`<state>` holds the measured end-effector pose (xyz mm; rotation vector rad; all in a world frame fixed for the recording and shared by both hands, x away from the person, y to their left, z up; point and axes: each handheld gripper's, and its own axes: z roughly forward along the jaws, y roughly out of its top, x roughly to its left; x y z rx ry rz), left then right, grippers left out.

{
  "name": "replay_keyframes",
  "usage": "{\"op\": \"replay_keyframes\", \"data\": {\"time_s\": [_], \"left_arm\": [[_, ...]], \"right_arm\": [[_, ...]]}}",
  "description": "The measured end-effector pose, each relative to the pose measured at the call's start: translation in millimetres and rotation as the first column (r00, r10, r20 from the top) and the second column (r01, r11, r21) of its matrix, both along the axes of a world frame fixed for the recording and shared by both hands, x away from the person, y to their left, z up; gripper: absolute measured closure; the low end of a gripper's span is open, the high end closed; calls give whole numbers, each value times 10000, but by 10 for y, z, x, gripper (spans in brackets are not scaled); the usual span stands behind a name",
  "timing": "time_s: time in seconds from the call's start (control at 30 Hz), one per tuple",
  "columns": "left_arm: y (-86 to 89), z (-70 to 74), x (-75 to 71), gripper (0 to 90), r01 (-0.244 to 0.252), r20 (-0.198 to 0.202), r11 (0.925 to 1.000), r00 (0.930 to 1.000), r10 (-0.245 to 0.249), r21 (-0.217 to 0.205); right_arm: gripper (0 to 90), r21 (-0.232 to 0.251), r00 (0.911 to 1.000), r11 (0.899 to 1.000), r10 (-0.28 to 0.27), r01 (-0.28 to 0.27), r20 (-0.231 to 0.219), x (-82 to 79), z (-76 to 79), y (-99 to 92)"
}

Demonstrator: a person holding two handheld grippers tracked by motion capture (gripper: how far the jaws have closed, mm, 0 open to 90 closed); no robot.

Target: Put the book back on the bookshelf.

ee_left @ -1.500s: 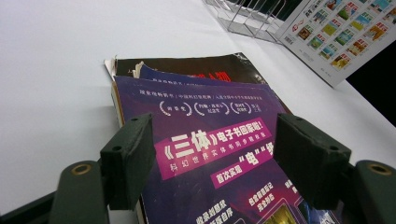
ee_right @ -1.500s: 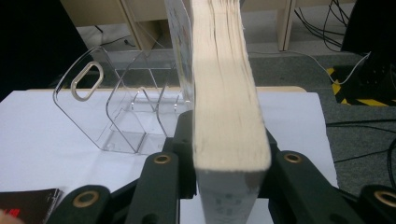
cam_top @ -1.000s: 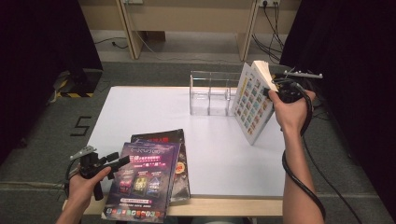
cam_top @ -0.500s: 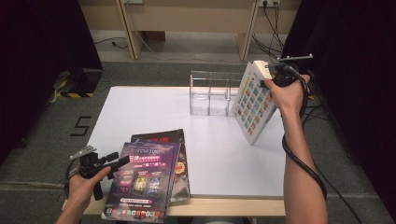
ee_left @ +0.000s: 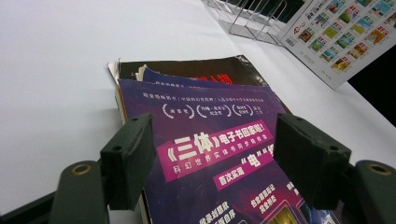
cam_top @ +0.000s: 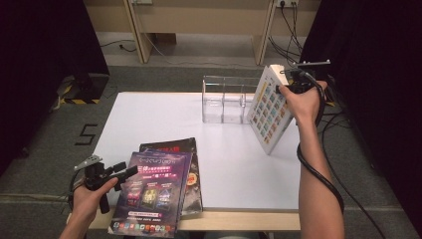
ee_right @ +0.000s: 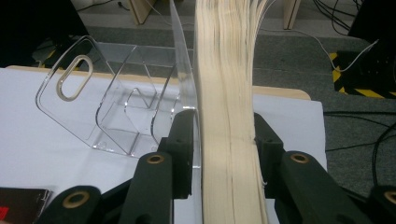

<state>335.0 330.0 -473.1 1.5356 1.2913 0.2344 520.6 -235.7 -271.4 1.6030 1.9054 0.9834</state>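
Note:
A thick white book (cam_top: 268, 112) with a grid of small colour pictures on its cover stands tilted on the table's right side, its lower edge on the tabletop. My right gripper (cam_top: 293, 79) is shut on its top edge. In the right gripper view the jaws, which have just been closing, press both sides of the cream page block (ee_right: 229, 93). A clear acrylic rack (cam_top: 224, 99) stands just left of the book. At the front left my left gripper (cam_top: 127, 169) is open at the edge of a purple book (cam_top: 152, 194), which lies on a dark book (cam_top: 191, 169).
The white table (cam_top: 164, 114) has bare room in its middle and back left. The stacked books overhang its wooden front edge. Cables trail on the floor to the right, and wooden furniture legs stand beyond the table.
My right gripper has shifted slightly left toward the rack, carrying the white book's top edge with it. The left hand and the stacked books have stayed where they were.

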Motion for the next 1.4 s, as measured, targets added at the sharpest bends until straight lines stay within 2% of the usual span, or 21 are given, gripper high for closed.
{"op": "replay_keyframes", "data": {"time_s": [0.1,0.17,0.33,0.47,0.5,0.67,0.77,0.93,1.03,1.4], "left_arm": [[-5,-1,-1,285,9,-9,10000,10000,-9,-5],[-3,5,-4,284,19,4,10000,10000,-19,-3],[10,2,-5,285,-24,10,10000,10000,24,-3],[-8,-1,-4,285,41,6,10000,10000,-41,25],[-14,-1,-2,285,57,7,10000,10000,-57,51],[-31,-5,-4,285,95,-23,9999,10000,-95,57],[-17,0,-5,285,55,11,10000,10000,-55,59],[-9,4,-3,285,30,9,10000,10000,-30,37],[-8,6,-1,285,32,14,10000,10000,-32,37],[12,5,-5,285,-8,36,10000,10000,8,25]], "right_arm": [[667,56,10000,10000,66,-66,51,-10,-4,-1],[642,305,9998,9994,158,-160,93,-29,-14,-13],[639,643,9990,9977,177,-203,399,-145,-73,-70],[651,676,9976,9976,125,-170,675,-270,-142,-97],[680,587,9960,9981,107,-160,885,-311,-172,-99],[734,371,9947,9993,65,-104,1028,-330,-190,-82],[740,215,9930,9998,-15,-11,1177,-344,-197,-52],[743,77,9845,9999,-97,85,1753,-386,-239,20],[743,51,9801,9999,-138,131,1982,-370,-255,68],[742,413,9706,9966,-790,714,2273,-160,-298,196]]}}
